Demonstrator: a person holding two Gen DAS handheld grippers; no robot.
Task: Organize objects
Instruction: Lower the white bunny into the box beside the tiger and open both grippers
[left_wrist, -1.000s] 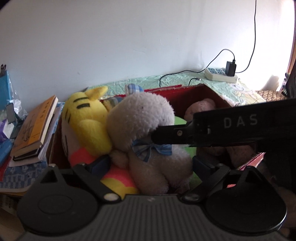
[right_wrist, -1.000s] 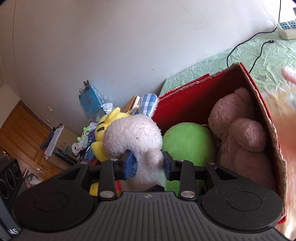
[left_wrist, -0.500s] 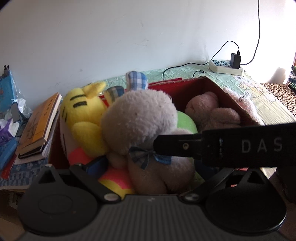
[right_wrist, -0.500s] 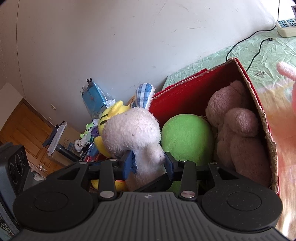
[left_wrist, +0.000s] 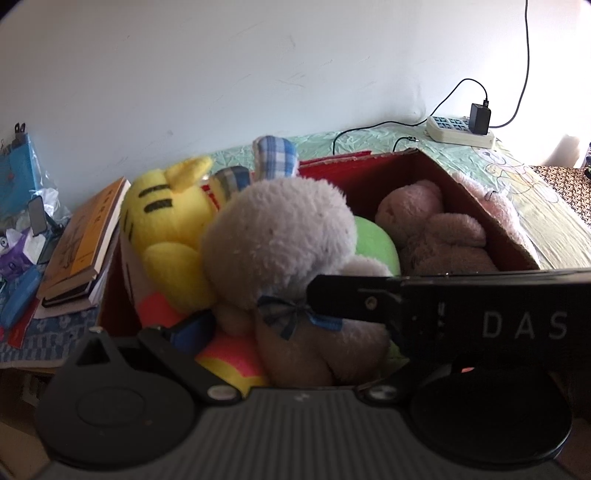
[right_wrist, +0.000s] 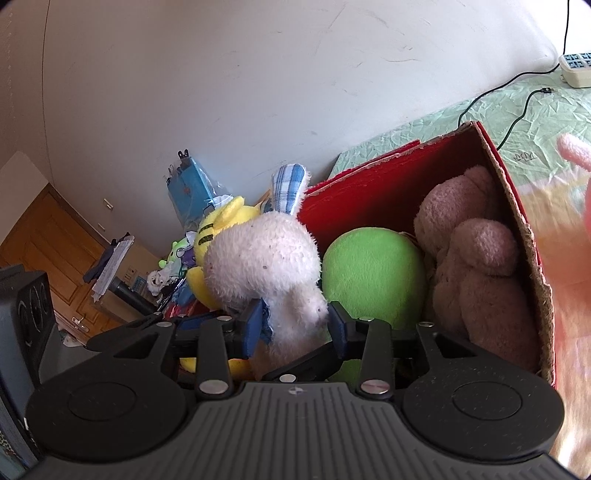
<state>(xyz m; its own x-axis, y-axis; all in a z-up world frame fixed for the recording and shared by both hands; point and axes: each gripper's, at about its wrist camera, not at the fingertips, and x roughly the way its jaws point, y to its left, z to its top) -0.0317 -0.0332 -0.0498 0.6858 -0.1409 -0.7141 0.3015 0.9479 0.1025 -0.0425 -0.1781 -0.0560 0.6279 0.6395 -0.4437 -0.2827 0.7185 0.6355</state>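
Note:
A white plush rabbit with checked ears and a blue bow stands in a red cardboard box. My right gripper is shut on the rabbit's body, its blue pads pressed into both sides. In the left wrist view the rabbit fills the middle, and the right gripper's black finger crosses in front of it from the right. My left gripper is open, its fingers wide on either side of the rabbit. A yellow striped plush, a green plush and a pink bear also sit in the box.
A stack of books lies left of the box. A blue bag and small clutter sit at far left. A power strip with a charger and cables lies on the green bedspread behind. Another pink plush is at right.
Both cameras have pulled up and back a little. The rabbit sits higher in the box, its checked ears showing more. The right gripper still clamps it.

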